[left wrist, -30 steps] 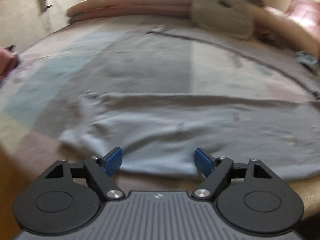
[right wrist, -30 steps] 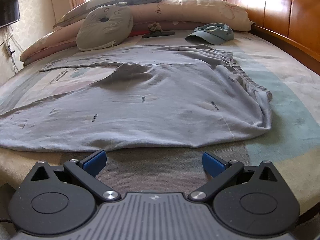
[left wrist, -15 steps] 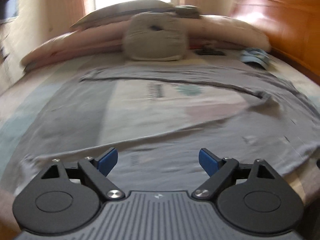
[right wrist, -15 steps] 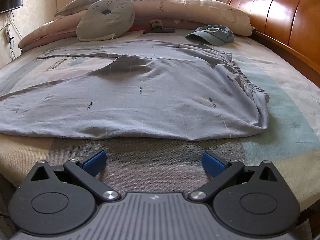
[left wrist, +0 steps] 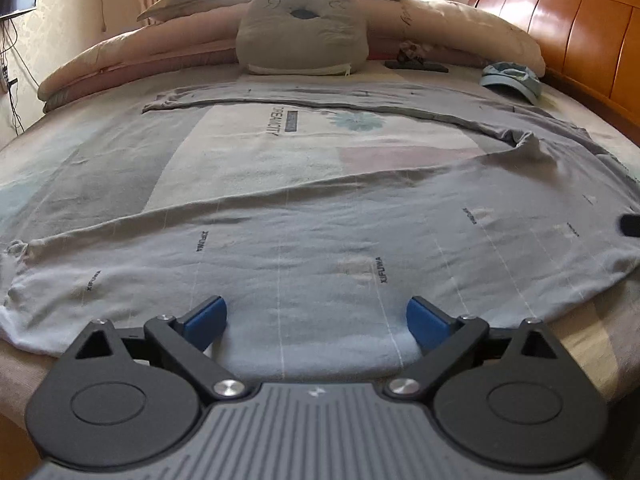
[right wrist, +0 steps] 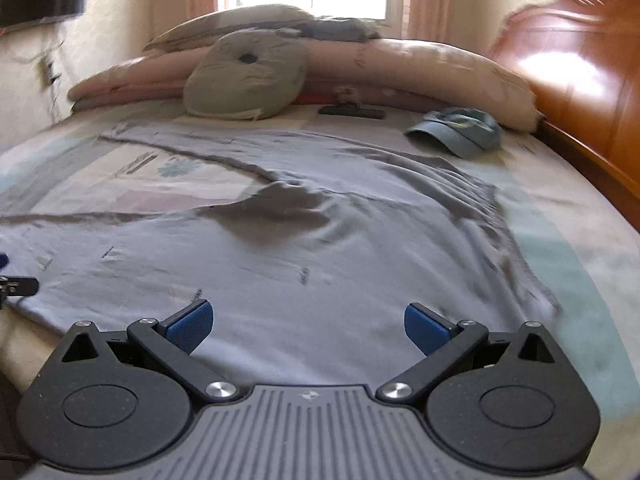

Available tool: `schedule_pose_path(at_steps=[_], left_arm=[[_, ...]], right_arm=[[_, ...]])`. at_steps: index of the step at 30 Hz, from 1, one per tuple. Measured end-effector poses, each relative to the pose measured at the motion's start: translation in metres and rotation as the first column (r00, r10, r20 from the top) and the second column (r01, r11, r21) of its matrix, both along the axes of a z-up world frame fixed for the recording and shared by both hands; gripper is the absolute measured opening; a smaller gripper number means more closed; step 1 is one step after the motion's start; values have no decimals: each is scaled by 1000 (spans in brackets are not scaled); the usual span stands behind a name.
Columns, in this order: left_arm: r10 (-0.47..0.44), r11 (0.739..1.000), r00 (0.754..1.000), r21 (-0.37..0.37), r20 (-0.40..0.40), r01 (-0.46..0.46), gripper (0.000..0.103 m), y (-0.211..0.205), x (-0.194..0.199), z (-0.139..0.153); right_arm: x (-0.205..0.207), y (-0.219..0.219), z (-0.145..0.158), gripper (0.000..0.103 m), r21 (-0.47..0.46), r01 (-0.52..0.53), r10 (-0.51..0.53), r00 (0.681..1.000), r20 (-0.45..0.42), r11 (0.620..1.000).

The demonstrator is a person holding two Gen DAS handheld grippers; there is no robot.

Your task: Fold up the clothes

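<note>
A pair of grey trousers (left wrist: 360,240) with small printed words lies spread flat across the bed, its legs running off to the left. My left gripper (left wrist: 316,318) hovers over the near edge of the lower leg, jaws opening, cloth under them but not pinched. My right gripper (right wrist: 308,322) stands open above the trousers (right wrist: 320,240) near the waist end, with nothing gripped. A bit of the left gripper shows at the left edge of the right wrist view.
A grey animal-face cushion (left wrist: 302,36) and pink rolled quilts (left wrist: 120,60) lie at the far end. A blue cap (right wrist: 460,130) and a dark flat item (right wrist: 352,111) sit near the wooden headboard (right wrist: 580,72). The bed's near edge (left wrist: 580,344) runs right under both grippers.
The left gripper has swung right along the trousers and its jaws have widened. The right gripper has moved forward, from the bare sheet to over the cloth.
</note>
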State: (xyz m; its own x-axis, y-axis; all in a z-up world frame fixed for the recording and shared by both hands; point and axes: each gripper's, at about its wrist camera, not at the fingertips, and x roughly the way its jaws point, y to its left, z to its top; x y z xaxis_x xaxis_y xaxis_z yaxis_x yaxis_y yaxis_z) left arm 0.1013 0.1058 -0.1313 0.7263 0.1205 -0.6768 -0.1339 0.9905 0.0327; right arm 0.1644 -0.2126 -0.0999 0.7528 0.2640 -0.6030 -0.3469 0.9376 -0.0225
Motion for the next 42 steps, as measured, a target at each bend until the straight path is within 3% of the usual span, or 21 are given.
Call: schedule_pose_path(at_steps=[5, 9, 13, 16, 20, 25, 28, 33, 39, 42], left_arm=[[2, 1000, 1000, -18, -5, -2, 101, 0, -10, -3], [2, 1000, 1000, -19, -30, -3, 101, -2, -9, 5], [-68, 998, 996, -10, 64, 68, 101, -11, 3, 32], [-149, 984, 984, -85, 101, 158, 101, -20, 20, 47], [-233, 948, 968, -199, 96, 248, 101, -32, 45, 58], [-295, 917, 952, -257, 78, 305, 101, -57, 79, 76], [-335, 886, 940, -316, 70, 339, 101, -79, 108, 85], [-411, 812, 909, -426, 66, 398, 101, -118, 159, 90], [-488, 719, 873, -581, -30, 382, 101, -160, 225, 53], [-434, 738, 897, -604, -84, 301, 101, -161, 246, 31]], right_arm=[[12, 23, -24, 103, -13, -24, 23, 996, -89, 1000], [-5, 15, -30, 103, 34, -4, 6, 999, -48, 999], [-7, 11, -27, 103, 36, -19, 22, 998, -62, 999], [-9, 13, -23, 103, 33, -8, 10, 998, -69, 999], [-18, 8, -9, 103, 19, -5, 4, 1000, 24, 1000], [-15, -7, 4, 103, -31, 36, -33, 995, 92, 999], [-7, -19, 2, 103, -14, 33, -32, 998, 57, 999], [2, -35, -7, 103, 3, 26, -26, 1000, 1, 1000], [16, -56, -21, 103, 52, 54, -52, 997, -49, 997], [20, -69, -27, 103, 100, 76, -69, 995, -75, 992]])
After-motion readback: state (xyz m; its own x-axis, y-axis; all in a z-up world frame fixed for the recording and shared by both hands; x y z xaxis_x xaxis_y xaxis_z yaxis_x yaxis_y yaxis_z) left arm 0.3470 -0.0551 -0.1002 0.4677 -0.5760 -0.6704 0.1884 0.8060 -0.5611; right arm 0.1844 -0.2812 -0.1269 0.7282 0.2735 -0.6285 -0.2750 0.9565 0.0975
